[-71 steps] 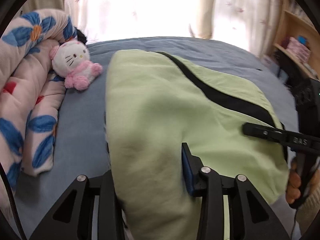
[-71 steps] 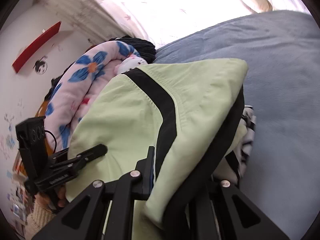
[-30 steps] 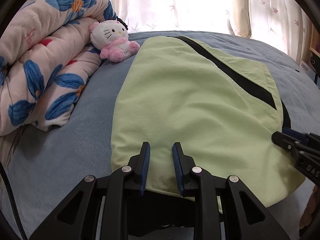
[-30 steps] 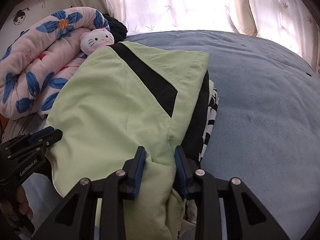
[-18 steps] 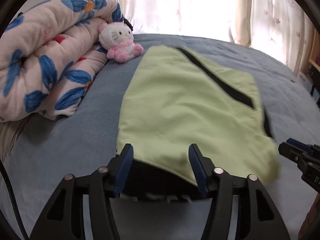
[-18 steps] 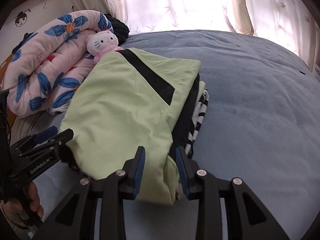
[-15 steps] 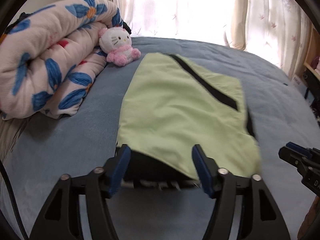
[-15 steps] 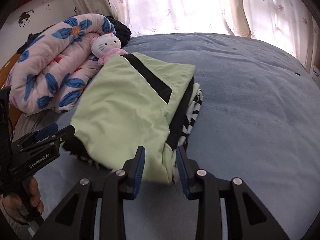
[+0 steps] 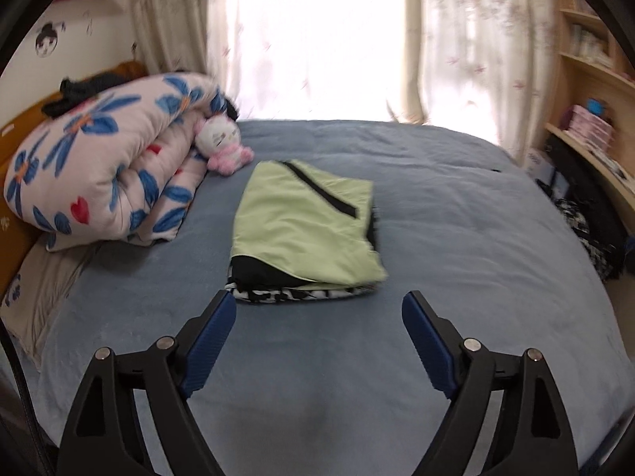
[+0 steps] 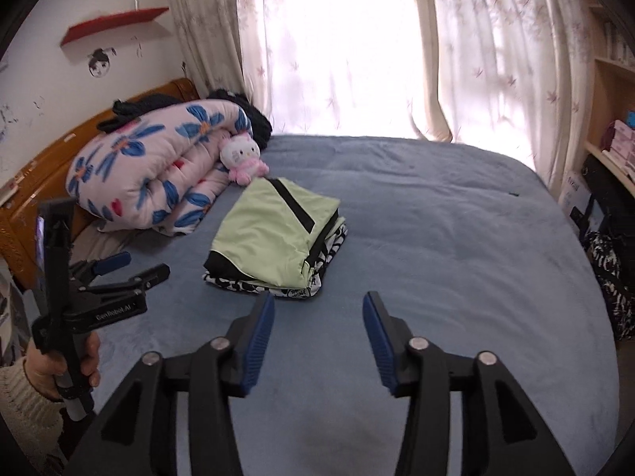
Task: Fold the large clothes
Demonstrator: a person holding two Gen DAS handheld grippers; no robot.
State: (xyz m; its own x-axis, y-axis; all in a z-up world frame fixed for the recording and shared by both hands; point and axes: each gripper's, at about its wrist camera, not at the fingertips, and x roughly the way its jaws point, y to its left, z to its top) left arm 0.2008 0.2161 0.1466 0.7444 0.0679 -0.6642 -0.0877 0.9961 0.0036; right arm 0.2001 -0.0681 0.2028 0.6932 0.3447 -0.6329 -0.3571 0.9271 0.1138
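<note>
I see the folded light-green garment (image 9: pixel 301 226) lying flat on the blue bedspread (image 9: pixel 456 246), stacked squarely on a black layer and a black-and-white patterned piece (image 10: pixel 274 287) whose edge shows along the near side and the right side of the pile. My left gripper (image 9: pixel 317 313) hangs above bare bedspread just short of the pile's near edge, its jaws opening wide with nothing between them. My right gripper (image 10: pixel 318 313) is likewise clear of the pile, its jaws opening with only blue cover showing in the gap. From the right wrist view I also see the left tool at the frame's left, held by a hand (image 10: pixel 63 365) in a knitted cuff, off the pile's left corner. The garment's far left corner sits just beside the pink-and-white plush cat (image 9: pixel 222 144), which leans on the rolled floral quilt (image 9: pixel 103 178); that quilt crowds the left flank of the bed. To the right of the pile the bedspread runs open and smooth all the way to the bed's rounded edge, where a dark patterned bag (image 10: pixel 607 273) and shelving (image 9: pixel 595 127) stand. Curtains (image 10: pixel 357 47) close off the far side.
</note>
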